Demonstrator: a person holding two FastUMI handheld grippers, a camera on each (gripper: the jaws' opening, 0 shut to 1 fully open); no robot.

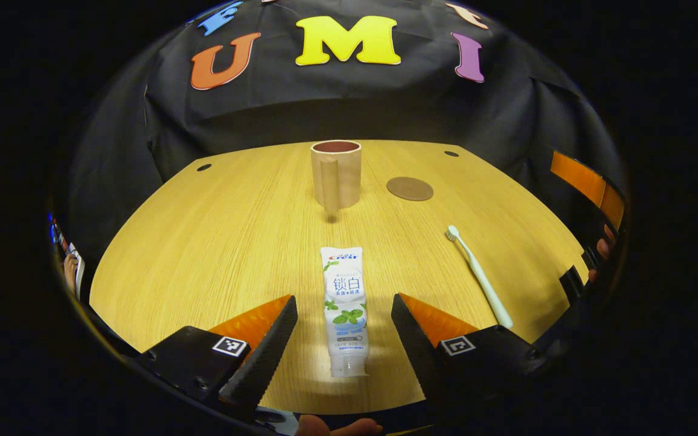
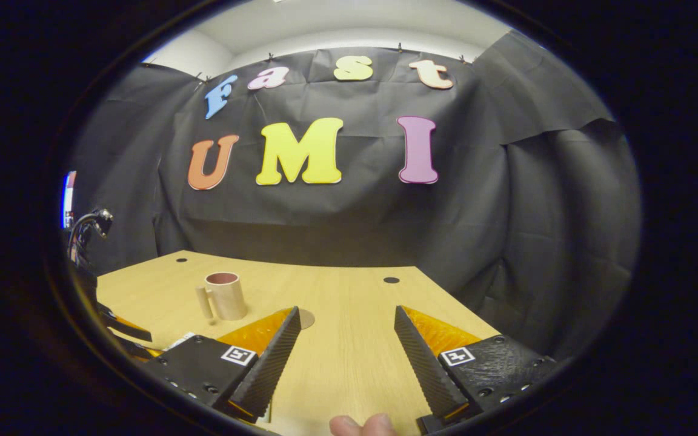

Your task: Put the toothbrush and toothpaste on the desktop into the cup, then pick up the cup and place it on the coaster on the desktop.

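A white toothpaste tube lies lengthwise on the wooden desk, its lower part between the fingers of my open left gripper, which touch nothing. A pale green toothbrush lies to the tube's right, bristles toward the back. The beige cup stands upright at the back, handle facing me. The round brown coaster lies to the cup's right. My right gripper hangs open over bare desk. In the right gripper view the cup stands at the left and the coaster peeks out behind the left finger.
Small dark holes mark the desk's back corners. The other gripper shows at the left edge of the right gripper view. A fingertip shows at the bottom of the right gripper view. Black cloth walls close the booth behind the desk.
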